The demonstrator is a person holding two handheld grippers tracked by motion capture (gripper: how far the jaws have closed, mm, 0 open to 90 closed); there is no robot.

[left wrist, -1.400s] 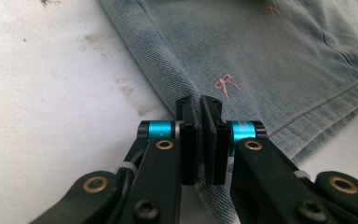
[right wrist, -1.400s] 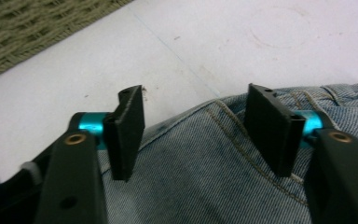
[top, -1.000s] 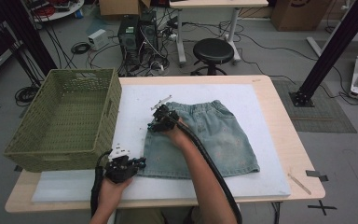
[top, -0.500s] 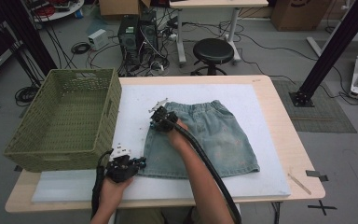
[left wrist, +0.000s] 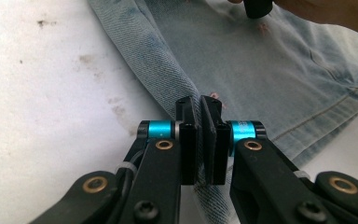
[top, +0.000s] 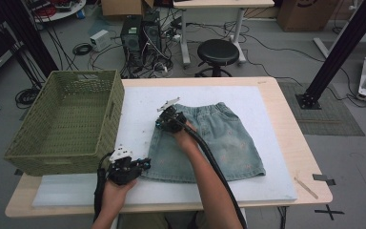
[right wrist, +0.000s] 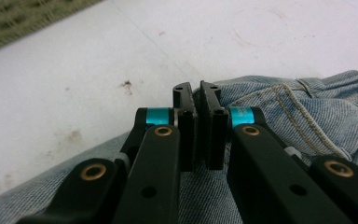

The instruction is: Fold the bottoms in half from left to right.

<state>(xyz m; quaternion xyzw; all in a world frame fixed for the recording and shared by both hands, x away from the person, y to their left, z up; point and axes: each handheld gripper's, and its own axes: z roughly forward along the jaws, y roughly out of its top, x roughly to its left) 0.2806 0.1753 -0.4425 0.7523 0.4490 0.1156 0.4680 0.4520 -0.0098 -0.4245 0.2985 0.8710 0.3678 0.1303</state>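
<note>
Your left hand-held gripper (top: 143, 164) has its jaws pressed together on the near left corner of the pale blue denim skirt (top: 219, 143), pinching the hem edge; in the left gripper view the black pads (left wrist: 189, 135) meet on a ridge of the skirt's side edge, with the rest of the cloth spreading away ahead of them and to their right. Your right hand-held gripper (top: 164, 119) sits at the far left corner of the skirt, at the waistband; its jaws have just been closing, and in the right gripper view they stand nearly together with a fold of stitched denim caught between the pads (right wrist: 212, 100). The skirt lies flat on the white foam mat (top: 138, 100) that covers the light wooden worktop (top: 290, 124), stretching from both grippers out to their right side, waistband at the far end and hem toward you. Bare white mat, marked with a few small dark specks, lies just to the left of each gripper. Beyond that strip of mat, further to the left of both grippers, stands the olive-green woven basket (top: 71, 124), well apart from the skirt and with its long side along the mat's edge. Your right forearm (top: 209, 181) crosses over the near part of the skirt, a black cable (top: 214, 162) trailing along it.
</note>
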